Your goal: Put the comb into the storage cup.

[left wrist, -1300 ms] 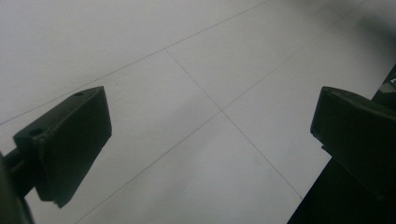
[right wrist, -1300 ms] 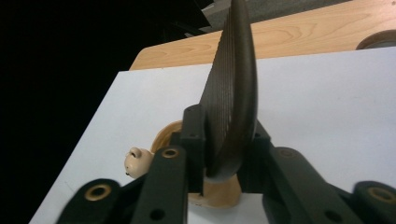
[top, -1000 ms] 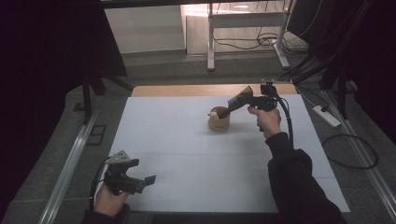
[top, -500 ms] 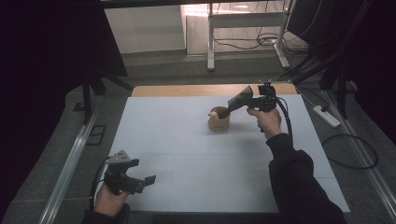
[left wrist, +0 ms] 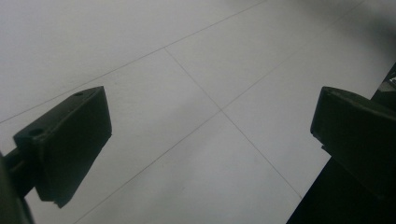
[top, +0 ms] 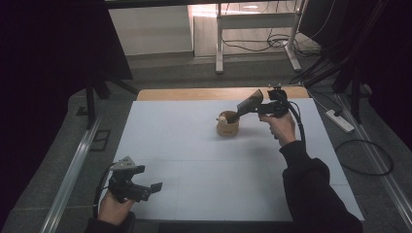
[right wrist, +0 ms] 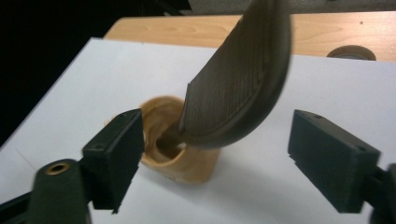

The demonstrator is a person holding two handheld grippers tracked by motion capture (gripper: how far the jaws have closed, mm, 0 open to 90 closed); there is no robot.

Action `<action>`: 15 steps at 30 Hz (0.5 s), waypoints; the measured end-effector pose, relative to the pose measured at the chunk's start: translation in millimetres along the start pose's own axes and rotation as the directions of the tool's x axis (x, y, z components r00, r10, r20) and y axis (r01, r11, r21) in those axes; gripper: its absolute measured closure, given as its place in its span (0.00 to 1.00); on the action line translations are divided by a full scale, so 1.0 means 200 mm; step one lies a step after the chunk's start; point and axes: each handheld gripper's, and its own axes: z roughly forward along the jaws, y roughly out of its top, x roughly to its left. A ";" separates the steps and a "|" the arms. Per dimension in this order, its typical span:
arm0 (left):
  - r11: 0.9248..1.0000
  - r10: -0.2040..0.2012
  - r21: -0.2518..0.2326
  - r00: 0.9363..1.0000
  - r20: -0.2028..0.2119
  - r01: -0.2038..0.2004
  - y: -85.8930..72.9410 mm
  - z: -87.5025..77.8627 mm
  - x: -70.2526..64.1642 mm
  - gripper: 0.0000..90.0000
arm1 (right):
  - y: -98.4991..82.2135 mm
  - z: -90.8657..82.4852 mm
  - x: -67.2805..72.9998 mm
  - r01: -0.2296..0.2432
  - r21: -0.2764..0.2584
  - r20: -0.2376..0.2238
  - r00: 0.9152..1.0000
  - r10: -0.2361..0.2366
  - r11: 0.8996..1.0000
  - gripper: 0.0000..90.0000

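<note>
A tan wooden holder [top: 227, 127] [right wrist: 187, 161] stands on the white table sheet [top: 204, 145], right of centre toward the far side. A dark brown fine-toothed comb [top: 248, 103] [right wrist: 238, 79] leans out of it, one end down in its hollow, tilted toward my right gripper [top: 262, 108] [right wrist: 217, 128]. That gripper's jaws have just been opening; they stand wide on either side of the comb's upper part, with neither pad touching it. My left gripper [top: 154, 187] [left wrist: 210, 116] rests low over the sheet at the near left corner, open and with nothing between its jaws.
Bare wooden tabletop [top: 194, 93] shows along the far edge, with a round grommet [right wrist: 351, 52] in it. The sheet's near edge [left wrist: 308, 200] lies just right of the left gripper. Cables and a power strip [top: 340, 121] lie on the floor at the right.
</note>
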 end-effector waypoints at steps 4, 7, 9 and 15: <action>1.000 0.000 0.001 1.000 0.002 0.000 0.00 0.00 0.00 0.00 | -0.01 -0.01 0.02 0.032 0.009 0.011 0.999 -0.032 0.999 0.14; 1.000 0.000 -0.001 1.000 0.001 0.000 0.00 0.00 0.00 0.00 | -0.01 -0.01 0.02 0.044 0.012 -0.002 0.999 -0.044 0.999 0.11; 1.000 -0.001 -0.001 1.000 0.003 0.001 0.00 0.00 0.00 0.00 | -0.02 -0.02 0.03 0.058 0.013 -0.003 0.998 -0.058 0.998 0.10; 1.000 0.000 -0.001 1.000 0.003 0.000 0.00 0.00 0.00 0.00 | -0.03 -0.04 0.05 0.103 0.004 -0.003 0.995 -0.103 0.995 0.07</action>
